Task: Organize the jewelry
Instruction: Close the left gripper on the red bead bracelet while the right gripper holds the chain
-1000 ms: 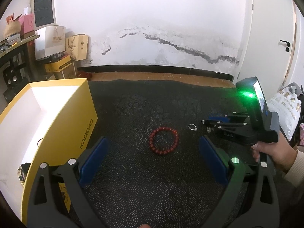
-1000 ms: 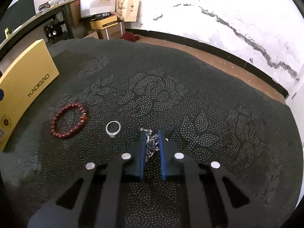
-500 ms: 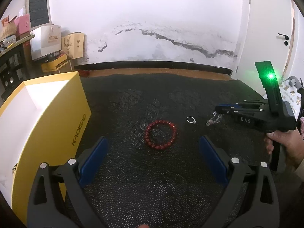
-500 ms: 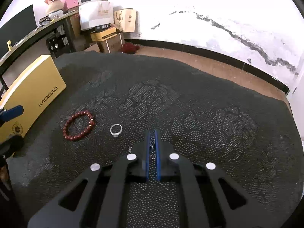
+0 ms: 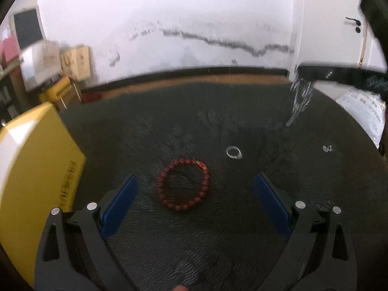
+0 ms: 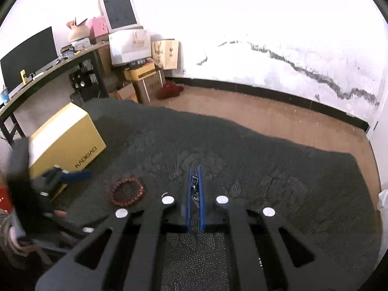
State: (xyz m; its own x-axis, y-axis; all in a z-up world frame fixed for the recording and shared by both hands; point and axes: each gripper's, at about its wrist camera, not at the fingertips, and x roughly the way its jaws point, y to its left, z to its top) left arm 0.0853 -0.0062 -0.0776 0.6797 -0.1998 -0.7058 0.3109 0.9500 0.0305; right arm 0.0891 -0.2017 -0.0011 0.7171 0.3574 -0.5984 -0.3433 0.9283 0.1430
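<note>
Left wrist view, table: dark grey dotted-lace tablecloth [image 5: 218, 242] runs under and ahead of both grippers; all the jewelry sits on it, and the bumpy weave could snag anything dragged across.

Box: yellow cardboard box with a white inside [image 5: 36, 169] is right off the left gripper's left finger. I'd guess it's the drop spot, and a swinging load could catch its wall.

Left gripper: left gripper [image 5: 194, 203] is spread wide and empty, hovering low.

Bracelet: red round-bead bracelet [image 5: 183, 185] lies just ahead of the left gripper, centred between the fingers. Risk: pads close on one side only and it rolls out.

Right gripper: right gripper [image 6: 195, 181] is clamped tight, raised off the cloth.

Chain: thin silver chain [image 5: 299, 97] is pinched at the right gripper's tips, mostly dangling below. Small bite, so a quick swing might shake it free.

Ring: small silver ring [image 5: 234, 152] sits ahead-right of the bracelet, easy to knock.

Tiny bit: small silver piece [image 5: 327, 148] lies further right; can't tell what it is.
</note>
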